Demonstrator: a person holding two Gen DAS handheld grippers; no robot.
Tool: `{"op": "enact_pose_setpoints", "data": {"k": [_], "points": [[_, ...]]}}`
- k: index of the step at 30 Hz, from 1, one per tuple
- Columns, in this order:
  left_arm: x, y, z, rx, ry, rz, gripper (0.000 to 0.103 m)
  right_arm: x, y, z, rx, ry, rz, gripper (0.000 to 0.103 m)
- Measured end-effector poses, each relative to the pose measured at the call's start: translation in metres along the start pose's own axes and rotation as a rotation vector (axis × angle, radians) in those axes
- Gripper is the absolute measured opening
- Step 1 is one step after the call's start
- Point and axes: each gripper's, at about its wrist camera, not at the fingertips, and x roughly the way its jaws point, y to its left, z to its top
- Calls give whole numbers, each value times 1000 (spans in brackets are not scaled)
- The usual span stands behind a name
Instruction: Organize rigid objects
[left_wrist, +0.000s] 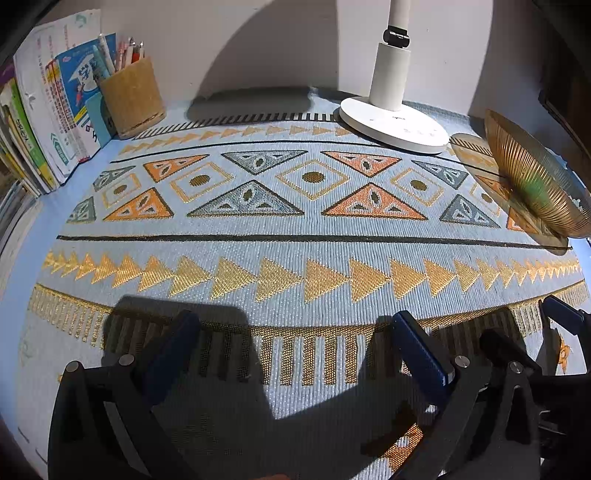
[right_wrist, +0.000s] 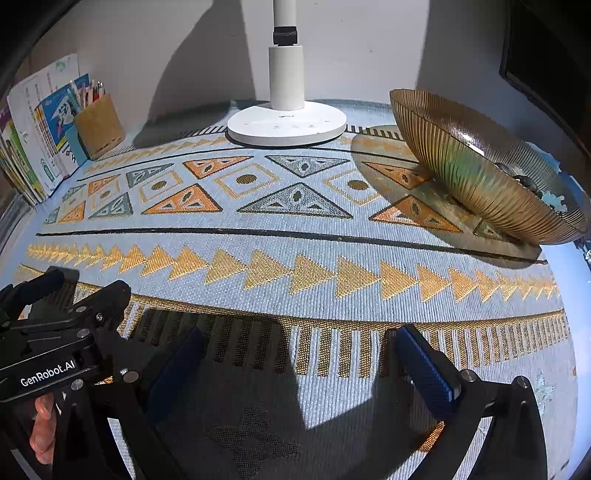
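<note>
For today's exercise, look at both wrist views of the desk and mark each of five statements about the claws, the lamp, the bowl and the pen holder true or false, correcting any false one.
1. Both claws are open and hold nothing. True: the left claw and the right claw each show a bare gap over the patterned mat.
2. The white lamp stands at the back of the mat. True.
3. The gold ribbed bowl is completely empty. False: small objects lie inside near its rim.
4. The pen holder lies tipped over. False: it stands upright with pens in it.
5. The books are beside the bowl. False: they stand at the far left, by the pen holder.
</note>
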Motion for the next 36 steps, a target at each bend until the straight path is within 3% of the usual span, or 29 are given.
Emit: {"op": "enact_pose_setpoints", "data": {"k": [24,29,33,36], "points": [[0,-1,-1,1,13,2,103,0,0,0,5,0,-2,103],[-2,0,-1,5,36,-3,103,1,1,5,4,99,6,103],[-9,2,-4,-15,18,-11,102,-6,-1,1,56,72,16,103],[-24,-3,-8,-7,-81,75,102,-27,-8,-6,123,-59,33,103]]}}
